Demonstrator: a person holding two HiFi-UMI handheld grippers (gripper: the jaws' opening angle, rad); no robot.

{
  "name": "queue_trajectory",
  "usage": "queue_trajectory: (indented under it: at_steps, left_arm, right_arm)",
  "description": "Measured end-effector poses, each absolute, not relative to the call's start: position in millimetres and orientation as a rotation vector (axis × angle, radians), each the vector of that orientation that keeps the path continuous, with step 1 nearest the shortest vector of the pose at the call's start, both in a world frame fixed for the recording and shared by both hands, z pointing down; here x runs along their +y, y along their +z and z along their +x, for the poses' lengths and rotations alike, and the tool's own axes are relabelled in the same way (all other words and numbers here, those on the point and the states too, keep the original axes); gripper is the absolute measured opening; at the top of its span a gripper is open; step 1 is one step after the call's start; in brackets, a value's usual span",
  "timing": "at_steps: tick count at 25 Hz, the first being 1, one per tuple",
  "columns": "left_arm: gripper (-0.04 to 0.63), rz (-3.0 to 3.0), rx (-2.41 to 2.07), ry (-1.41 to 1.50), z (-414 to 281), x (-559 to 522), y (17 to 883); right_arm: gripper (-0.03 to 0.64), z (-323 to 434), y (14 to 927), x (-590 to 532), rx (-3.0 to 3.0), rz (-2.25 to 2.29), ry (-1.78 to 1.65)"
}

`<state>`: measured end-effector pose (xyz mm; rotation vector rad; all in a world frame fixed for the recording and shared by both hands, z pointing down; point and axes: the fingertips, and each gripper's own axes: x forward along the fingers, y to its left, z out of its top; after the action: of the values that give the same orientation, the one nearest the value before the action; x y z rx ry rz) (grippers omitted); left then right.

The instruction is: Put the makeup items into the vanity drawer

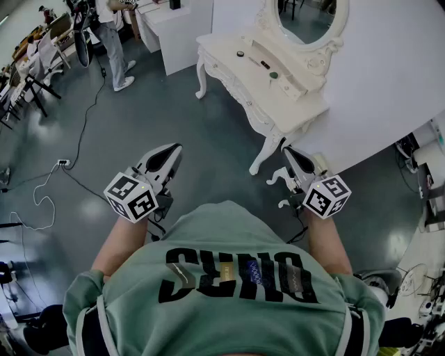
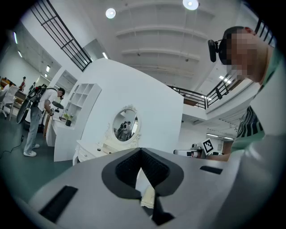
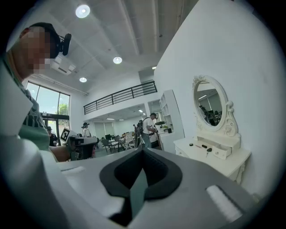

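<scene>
With the left gripper (image 1: 172, 149) and right gripper (image 1: 287, 150) held well short of the vanity (image 1: 259, 118), jaws closed on nothing, and the makeup items (image 1: 273, 75) lying on its tabletop (image 1: 221, 49) below the mirror (image 1: 306, 17), reaching in with the jaws unopened would likely knock those small pieces off.

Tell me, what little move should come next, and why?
Probably a walk forward to the vanity. It stands well ahead across the floor, with the makeup items lying on its top. The left gripper and right gripper are held close to the body, jaws together and empty, likely too far off to reach anything.
</scene>
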<state>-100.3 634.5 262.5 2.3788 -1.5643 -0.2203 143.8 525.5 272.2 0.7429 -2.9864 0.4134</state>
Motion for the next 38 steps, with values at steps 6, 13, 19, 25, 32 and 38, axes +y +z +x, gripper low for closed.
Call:
queue_trajectory:
  at_steps: [6,13,19,25,32,38]
  left_arm:
    - [0.003,2.382,-1.559,-0.223,-94,629,263]
    - [0.003,2.378,-1.559,-0.219,-85,617,267]
    - [0.005,2.374,-1.544,-0.22,-58,595,269]
    - [0.005,2.374,-1.496,-0.214,-16,558,277]
    - [0.005,2.356,-1.452,-0.192,-28,497,302]
    - [0.005,2.369,-1.38,-0.206,-106,401,328]
  right_arm:
    - [0.006,147,273,521,-2.988,0.737,0.404]
    - [0.008,155,279,507,-2.977,0.738,0.401]
    - [0.009,179,285,496,-2.962,0.693,0.433]
    - [0.009,217,297,470,-2.936,0.695,0.476]
    - [0.009,201,322,414,-2.905,0.681,0.508]
    - [0.009,127,333,330,-2.896,0.738,0.48]
